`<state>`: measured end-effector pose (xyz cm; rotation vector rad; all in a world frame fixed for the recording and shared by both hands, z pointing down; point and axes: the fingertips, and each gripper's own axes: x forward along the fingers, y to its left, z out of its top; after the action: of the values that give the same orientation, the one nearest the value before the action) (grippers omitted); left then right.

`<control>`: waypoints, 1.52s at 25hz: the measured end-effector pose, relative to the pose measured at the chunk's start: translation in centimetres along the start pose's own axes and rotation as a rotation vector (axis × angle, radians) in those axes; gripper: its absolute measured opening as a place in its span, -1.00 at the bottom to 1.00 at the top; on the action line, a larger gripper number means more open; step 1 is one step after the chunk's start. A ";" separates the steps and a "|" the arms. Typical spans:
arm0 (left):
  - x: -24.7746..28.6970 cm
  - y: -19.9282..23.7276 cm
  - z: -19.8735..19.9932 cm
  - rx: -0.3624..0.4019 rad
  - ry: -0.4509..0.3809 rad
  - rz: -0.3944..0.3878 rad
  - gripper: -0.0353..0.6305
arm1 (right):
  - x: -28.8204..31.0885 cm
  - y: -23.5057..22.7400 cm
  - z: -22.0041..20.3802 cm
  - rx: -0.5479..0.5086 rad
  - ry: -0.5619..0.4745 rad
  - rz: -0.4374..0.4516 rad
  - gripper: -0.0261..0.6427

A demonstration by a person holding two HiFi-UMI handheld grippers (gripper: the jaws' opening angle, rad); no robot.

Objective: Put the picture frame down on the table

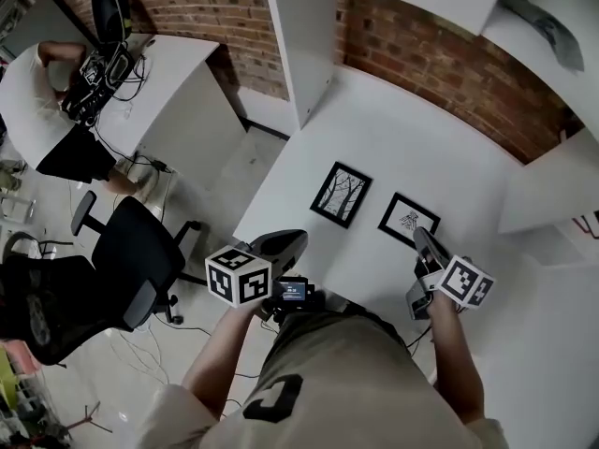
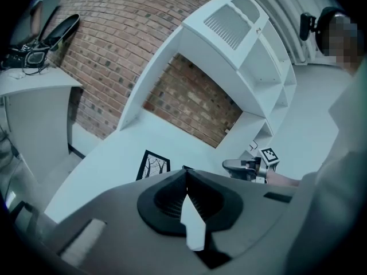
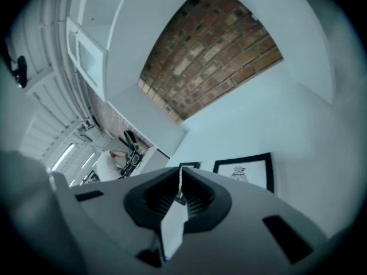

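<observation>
The white table [image 1: 393, 129] takes up the middle of the room and backs onto a brick wall [image 1: 440, 54], with white shelving [image 2: 246, 44] above it. To the left, a black office chair [image 1: 131, 251] stands on the floor near a second white desk [image 1: 168, 82], over which another person [image 1: 37, 92] leans.

Two picture frames lie flat on the table, side by side and apart from each other:
- The tree picture frame [image 1: 341, 194] lies to the left.
- The smaller picture frame [image 1: 409, 219] lies to the right, nearer the table edge.

Neither frame is touched by a gripper.

The left gripper [image 1: 281, 243] is held at the table's near edge, jaws pressed together with nothing between them; the tree picture frame [image 2: 152, 165] sits beyond its tip. The right gripper [image 1: 423, 237] is just short of the smaller picture frame [image 3: 248, 169], jaws likewise closed and empty.
</observation>
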<state>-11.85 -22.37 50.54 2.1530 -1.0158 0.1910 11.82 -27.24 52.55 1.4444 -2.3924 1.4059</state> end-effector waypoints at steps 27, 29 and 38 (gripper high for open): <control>-7.7 1.8 -1.1 0.062 -0.044 -0.070 -0.88 | -0.1 20.8 -8.3 -0.142 0.151 0.392 -0.89; -7.9 2.1 -1.5 0.065 -0.036 -0.087 -0.88 | -0.3 21.3 -9.2 -0.151 0.155 0.377 -0.89; -8.3 1.5 -2.5 0.059 -0.004 -0.130 -0.88 | -2.1 20.9 -11.0 0.093 0.126 0.402 -0.89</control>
<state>-18.15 -16.25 49.74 2.2653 -0.8779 0.1568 -6.27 -14.61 43.97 0.8824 -2.6664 1.6446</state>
